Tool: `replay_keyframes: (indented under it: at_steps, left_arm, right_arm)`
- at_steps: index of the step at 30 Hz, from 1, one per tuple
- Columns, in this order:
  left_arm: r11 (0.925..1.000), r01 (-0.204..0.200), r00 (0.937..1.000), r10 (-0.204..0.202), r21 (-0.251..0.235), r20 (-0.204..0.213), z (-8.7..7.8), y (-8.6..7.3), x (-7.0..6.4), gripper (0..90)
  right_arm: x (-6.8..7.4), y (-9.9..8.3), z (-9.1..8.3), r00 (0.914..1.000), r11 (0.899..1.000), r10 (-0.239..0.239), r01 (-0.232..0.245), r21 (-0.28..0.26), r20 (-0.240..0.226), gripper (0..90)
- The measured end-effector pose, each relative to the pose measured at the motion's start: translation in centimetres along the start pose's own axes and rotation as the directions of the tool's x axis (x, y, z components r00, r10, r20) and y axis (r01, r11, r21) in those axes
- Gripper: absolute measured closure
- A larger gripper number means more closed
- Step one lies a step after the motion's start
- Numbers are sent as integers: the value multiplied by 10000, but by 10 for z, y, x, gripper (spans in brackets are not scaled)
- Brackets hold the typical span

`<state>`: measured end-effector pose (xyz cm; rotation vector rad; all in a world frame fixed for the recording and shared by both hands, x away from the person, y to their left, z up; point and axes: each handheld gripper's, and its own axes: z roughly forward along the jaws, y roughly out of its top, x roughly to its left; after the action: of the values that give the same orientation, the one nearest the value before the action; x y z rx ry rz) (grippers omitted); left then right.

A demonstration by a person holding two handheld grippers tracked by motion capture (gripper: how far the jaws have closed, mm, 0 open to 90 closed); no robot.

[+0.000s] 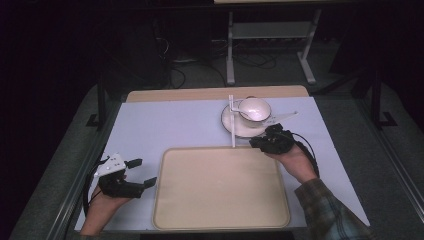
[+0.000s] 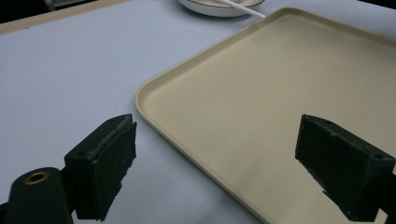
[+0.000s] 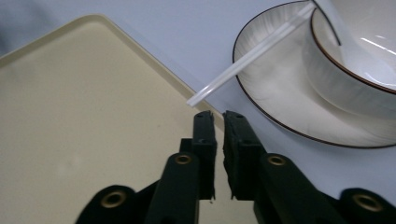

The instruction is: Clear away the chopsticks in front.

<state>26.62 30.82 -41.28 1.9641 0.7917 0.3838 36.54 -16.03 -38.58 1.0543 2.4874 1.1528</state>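
The right tongs (image 3: 218, 116), jaws nearly together, sit just below the white stick's (image 3: 252, 58) tip at centre frame; the left tongs (image 1: 141, 172) gape apart, lower left.

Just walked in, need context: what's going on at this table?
A person holds a hand-held gripper in each hand at a table with a beige tray, and a bowl sitting on a plate beyond it. A white stick rests across the plate, its end reaching the tray's far edge. The right hand-held gripper, jaws nearly closed and holding nothing, sits just short of that end. The left hand-held gripper waits open at the tray's left edge.
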Motion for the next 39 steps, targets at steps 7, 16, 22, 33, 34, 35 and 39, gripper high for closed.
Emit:
replay_keyframes:
  at_steps: [7,16,22,33,34,35,39]
  left_arm:
    - [10000,13,10000,-14,16,12,0,-1,0,118]
    - [10000,7,10000,-7,14,31,0,-1,0,118]
    - [10000,11,10000,-11,33,43,0,-1,1,118]
    - [10000,63,10000,-63,61,-17,0,-1,1,119]
    - [10000,57,10000,-57,62,-11,0,-1,1,119]
    - [10000,39,10000,-38,79,-14,0,-1,1,119]
    - [9999,38,10000,-38,108,-10,1,-1,1,119]
  right_arm:
    - [2,21,21,9994,9997,82,-75,221,-334,892]
    - [4,40,52,9986,9979,24,10,647,-519,894]
    - [8,47,74,9984,9953,-12,66,970,-558,894]
    - [8,48,93,9993,9859,37,26,1671,-369,894]
    - [6,47,92,9994,9849,58,2,1729,-341,894]
    - [5,46,92,9994,9852,96,-36,1712,-340,894]
    - [4,46,89,9994,9842,157,-101,1768,-304,894]
